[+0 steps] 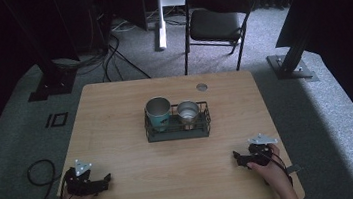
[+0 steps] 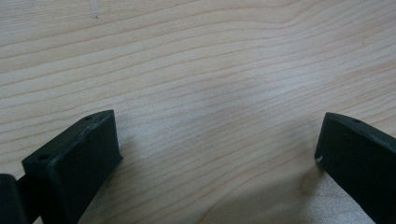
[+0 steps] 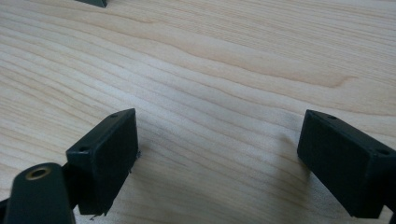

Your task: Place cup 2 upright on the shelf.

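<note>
A dark wire basket [image 1: 178,130] stands at the middle of the wooden table [image 1: 116,116]. Inside it a teal cup [image 1: 158,113] stands on the left and a smaller metal cup [image 1: 188,113] on the right, both upright. My left gripper [image 1: 107,180] rests on the table near the front left corner, held by a hand, open with nothing between its jaws. In the left gripper view its fingers [image 2: 74,163] stand wide apart over bare wood. My right gripper [image 1: 236,159] lies near the front right, also open and empty, its fingers [image 3: 105,158] spread above the tabletop.
A round cable hole [image 1: 202,87] sits near the table's far edge. Behind the table stands a black folding chair [image 1: 216,22]. Cables [image 1: 39,173] lie on the grey carpet at left. Dark frame posts [image 1: 293,58] rise at both sides.
</note>
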The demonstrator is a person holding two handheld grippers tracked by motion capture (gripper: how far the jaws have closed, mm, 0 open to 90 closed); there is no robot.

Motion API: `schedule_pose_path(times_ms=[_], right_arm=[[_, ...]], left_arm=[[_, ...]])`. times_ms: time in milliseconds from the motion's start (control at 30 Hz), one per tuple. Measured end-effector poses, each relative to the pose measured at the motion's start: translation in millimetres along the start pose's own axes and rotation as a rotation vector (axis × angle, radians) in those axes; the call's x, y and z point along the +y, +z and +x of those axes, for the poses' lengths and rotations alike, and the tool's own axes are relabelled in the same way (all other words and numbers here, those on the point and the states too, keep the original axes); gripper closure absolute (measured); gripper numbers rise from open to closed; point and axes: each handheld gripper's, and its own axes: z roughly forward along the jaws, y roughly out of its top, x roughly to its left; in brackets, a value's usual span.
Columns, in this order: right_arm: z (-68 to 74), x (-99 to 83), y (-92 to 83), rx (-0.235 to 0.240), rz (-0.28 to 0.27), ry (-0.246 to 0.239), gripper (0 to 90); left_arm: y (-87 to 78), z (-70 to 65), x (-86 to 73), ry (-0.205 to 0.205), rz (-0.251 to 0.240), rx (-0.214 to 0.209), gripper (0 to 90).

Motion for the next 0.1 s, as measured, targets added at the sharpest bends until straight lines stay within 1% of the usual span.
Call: schedule_pose_path(times_ms=[100], right_arm=[[0.0, 0.0, 0.0, 0.0, 0.0, 0.0, 12.0]], left_arm=[[0.0, 0.0, 0.0, 0.0, 0.0, 0.0, 0.4]])
